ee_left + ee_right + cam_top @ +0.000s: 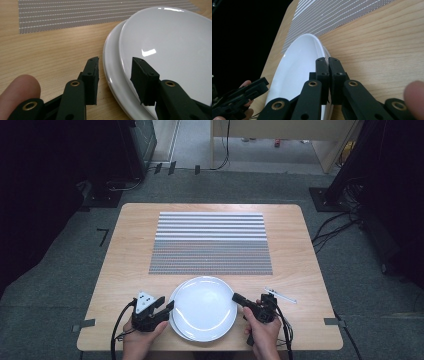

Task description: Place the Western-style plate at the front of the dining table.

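top plate point(205, 305) | white, glossy, round | stacked offset on 2nd plate point(112, 75)

A: What is blocking movement along the table's near edge?

B: Two stacked plates point(203, 308) are occupying the centre, with the left gripper point(169, 307) and right gripper point(236, 297) flanking them.

A: Where is free room lying?

B: Beyond the plates, the flat placemat point(210, 242) is posing no obstruction. A small white stick point(280, 295) is lying right of the right gripper.
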`<state>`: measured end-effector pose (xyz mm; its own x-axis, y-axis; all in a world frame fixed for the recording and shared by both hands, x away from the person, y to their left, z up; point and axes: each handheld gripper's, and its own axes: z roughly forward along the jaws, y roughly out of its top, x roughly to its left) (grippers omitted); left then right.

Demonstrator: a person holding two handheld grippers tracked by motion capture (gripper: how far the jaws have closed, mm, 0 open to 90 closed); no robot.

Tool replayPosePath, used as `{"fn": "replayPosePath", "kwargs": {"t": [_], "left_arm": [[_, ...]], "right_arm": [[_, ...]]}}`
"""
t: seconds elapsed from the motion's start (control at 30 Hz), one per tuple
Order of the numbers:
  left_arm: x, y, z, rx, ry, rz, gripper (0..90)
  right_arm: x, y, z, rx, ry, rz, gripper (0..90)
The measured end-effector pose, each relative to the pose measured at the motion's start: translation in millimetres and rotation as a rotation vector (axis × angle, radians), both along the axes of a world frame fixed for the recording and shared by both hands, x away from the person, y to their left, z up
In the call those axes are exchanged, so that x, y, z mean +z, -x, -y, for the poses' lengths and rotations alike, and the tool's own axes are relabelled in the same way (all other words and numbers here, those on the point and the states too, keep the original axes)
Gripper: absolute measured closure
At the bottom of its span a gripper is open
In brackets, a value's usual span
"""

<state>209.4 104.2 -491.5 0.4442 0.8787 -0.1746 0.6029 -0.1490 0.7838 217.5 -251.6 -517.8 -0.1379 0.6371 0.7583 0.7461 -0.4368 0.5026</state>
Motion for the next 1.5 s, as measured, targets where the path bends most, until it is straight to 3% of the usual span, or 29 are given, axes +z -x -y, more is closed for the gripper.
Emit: {"fn": "replayPosePath", "kwargs": {"t": [0.1, 0.2, 0.33, 0.57, 0.67, 0.87, 1.0, 1.1, 1.23, 1.37, 1.5], "left_arm": [[4.4, 1.8, 0.3, -0.002, 0.005, 0.012, 57.8], [10.9, 5.2, 2.2, -0.019, 0.037, 0.021, 57.6], [14.3, 9.3, 10.5, -0.070, 0.059, 0.012, 57.5], [5.0, 12.3, 30.9, -0.155, 0.026, -0.023, 57.1], [-0.4, 11.9, 35.7, -0.164, 0.009, -0.047, 57.2], [-1.3, 12.4, 36.7, -0.158, 0.001, -0.032, 58.1], [-1.5, 13.2, 37.1, -0.157, -0.004, -0.025, 58.2], [-1.9, 13.2, 37.0, -0.157, -0.001, -0.022, 58.2], [-2.4, 13.4, 37.7, -0.157, -0.001, -0.016, 58.2], [-2.7, 13.5, 38.0, -0.161, -0.001, -0.016, 58.3], [-3.2, 13.7, 40.8, -0.153, -0.024, -0.002, 58.5]], "right_arm": [[1.7, 0.3, 4.1, -0.005, 0.008, 0.005, 87.8], [3.1, 1.1, 8.4, -0.012, 0.015, 0.010, 87.8], [4.6, 2.5, 13.3, -0.022, 0.022, 0.018, 87.8], [8.0, 5.0, 17.0, -0.034, 0.043, 0.037, 87.6], [7.5, 5.0, 16.7, -0.031, 0.063, 0.042, 87.0], [8.9, 7.9, 15.5, -0.026, 0.112, 0.056, 86.0], [12.0, 12.7, 15.0, -0.029, 0.138, 0.066, 78.6], [14.4, 16.8, 13.6, -0.018, 0.161, 0.073, 77.8], [12.4, 19.4, 6.3, -0.010, 0.206, 0.046, 79.3], [9.8, 18.8, 2.1, -0.036, 0.186, 0.032, 81.7], [8.0, 16.5, 8.8, -0.052, 0.064, 0.007, 85.8]]}}
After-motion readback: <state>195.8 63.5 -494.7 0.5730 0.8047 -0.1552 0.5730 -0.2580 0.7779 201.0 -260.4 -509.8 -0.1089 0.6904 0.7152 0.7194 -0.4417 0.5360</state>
